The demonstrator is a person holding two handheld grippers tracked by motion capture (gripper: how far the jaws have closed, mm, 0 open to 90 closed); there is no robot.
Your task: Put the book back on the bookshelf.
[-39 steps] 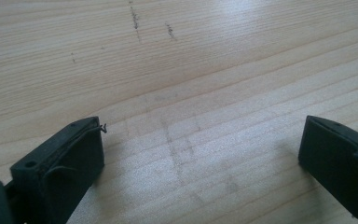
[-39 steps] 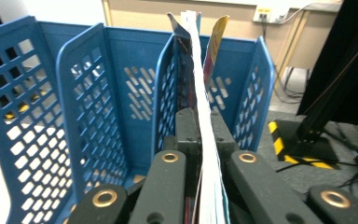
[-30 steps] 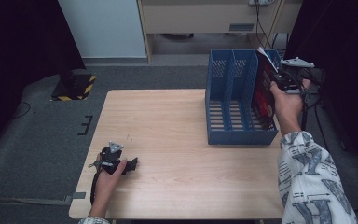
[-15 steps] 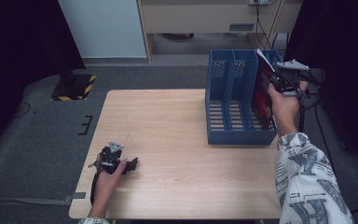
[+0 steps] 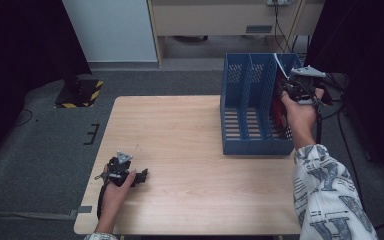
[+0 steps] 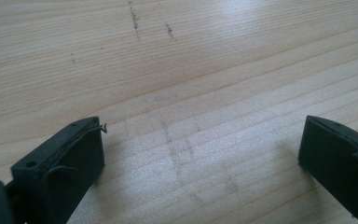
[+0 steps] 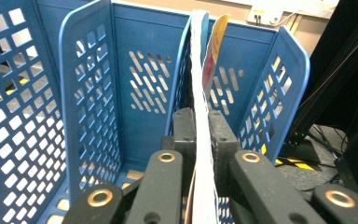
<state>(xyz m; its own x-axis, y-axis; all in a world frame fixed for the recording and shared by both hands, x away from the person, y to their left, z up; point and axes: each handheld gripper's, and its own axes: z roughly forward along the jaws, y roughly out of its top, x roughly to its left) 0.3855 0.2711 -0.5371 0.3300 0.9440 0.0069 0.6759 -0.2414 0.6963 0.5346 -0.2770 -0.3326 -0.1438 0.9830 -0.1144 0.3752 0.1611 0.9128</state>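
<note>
Grey carpet floor (image 5: 45,150), wooden table (image 5: 195,150), beige cabinet (image 5: 215,20), black curtains (image 5: 20,40)

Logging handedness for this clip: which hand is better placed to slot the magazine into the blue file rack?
Right. The right gripper is shut on the magazine above the blue file rack. The left gripper rests open on the table, apart from the rack.

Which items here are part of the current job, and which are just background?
In the job:
- right gripper, shut on the magazine
- magazine, thin, upright, edge-on between the jaws
- blue file rack, rightmost slot receiving the magazine

Not in the job:
- left gripper, open, resting on the table
- table
- yellow-black striped block on the floor
</note>
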